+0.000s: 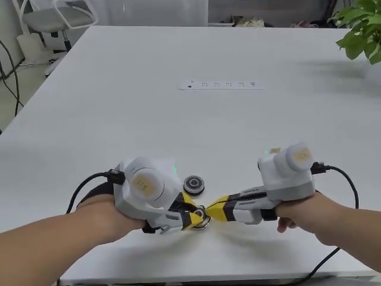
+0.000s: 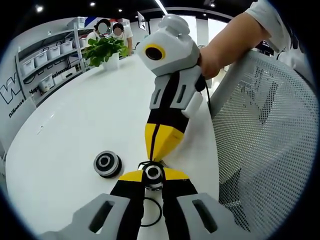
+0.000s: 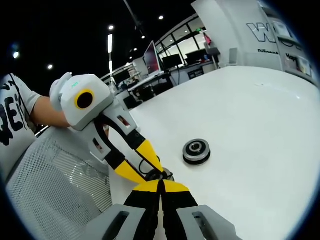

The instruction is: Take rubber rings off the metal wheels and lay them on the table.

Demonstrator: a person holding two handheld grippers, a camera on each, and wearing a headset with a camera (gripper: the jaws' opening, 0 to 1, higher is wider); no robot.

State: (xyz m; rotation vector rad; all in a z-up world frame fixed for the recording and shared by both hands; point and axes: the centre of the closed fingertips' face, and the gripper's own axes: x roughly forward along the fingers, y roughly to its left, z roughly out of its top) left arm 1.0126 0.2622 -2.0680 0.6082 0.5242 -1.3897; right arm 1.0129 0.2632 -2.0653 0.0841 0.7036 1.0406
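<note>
A small metal wheel is held just above the table's near edge, and my left gripper is shut on it. In the left gripper view the wheel sits between my yellow tips. My right gripper comes in from the right, shut, its tips pinching the thin black rubber ring at the wheel's rim. A loose black rubber ring lies under the left jaws. A second wheel with its black ring still on lies flat on the table just beyond.
A white power strip lies mid-table. A potted plant stands at the far right and an office chair at the far left. Cables trail from both grippers. A mesh chair back is close behind.
</note>
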